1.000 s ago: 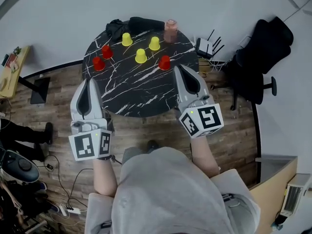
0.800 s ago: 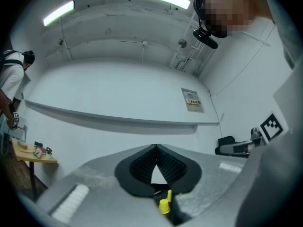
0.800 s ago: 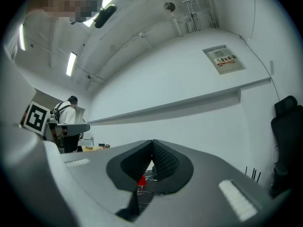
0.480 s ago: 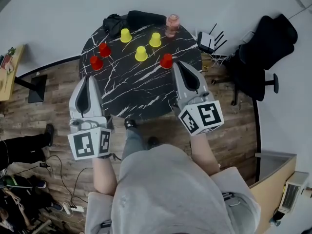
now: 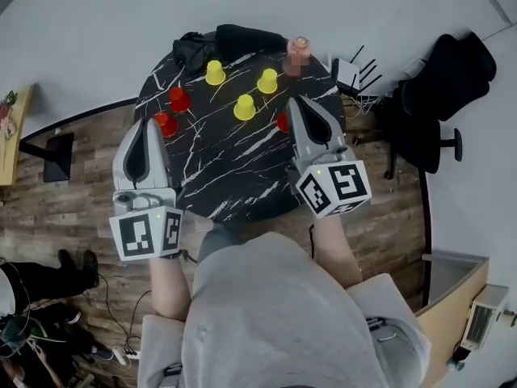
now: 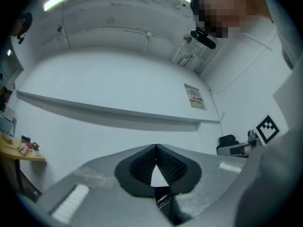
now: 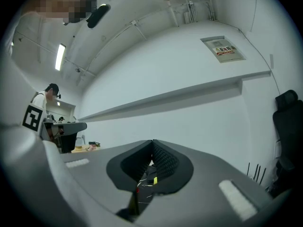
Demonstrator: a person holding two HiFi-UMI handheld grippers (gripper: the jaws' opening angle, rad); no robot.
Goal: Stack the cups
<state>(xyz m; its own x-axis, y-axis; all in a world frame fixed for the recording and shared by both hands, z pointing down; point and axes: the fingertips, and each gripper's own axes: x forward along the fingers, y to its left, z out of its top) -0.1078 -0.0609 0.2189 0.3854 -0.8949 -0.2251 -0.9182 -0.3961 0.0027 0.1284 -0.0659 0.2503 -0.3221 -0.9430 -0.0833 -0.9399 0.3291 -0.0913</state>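
Brought left gripper [image 5: 150,124] and right gripper [image 5: 296,102] forward over the worktop [image 5: 234,162] to the cups [image 5: 244,107], fingers [image 6: 138,167] pressed together (nothing held), stacking unstarted.

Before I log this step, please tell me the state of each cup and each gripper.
Left gripper: shut, empty.
Right gripper: shut, empty.
Yellow cups: three, upside down, apart, unstacked.
Red cups: three, apart, unstacked; one partly hidden behind the right gripper.
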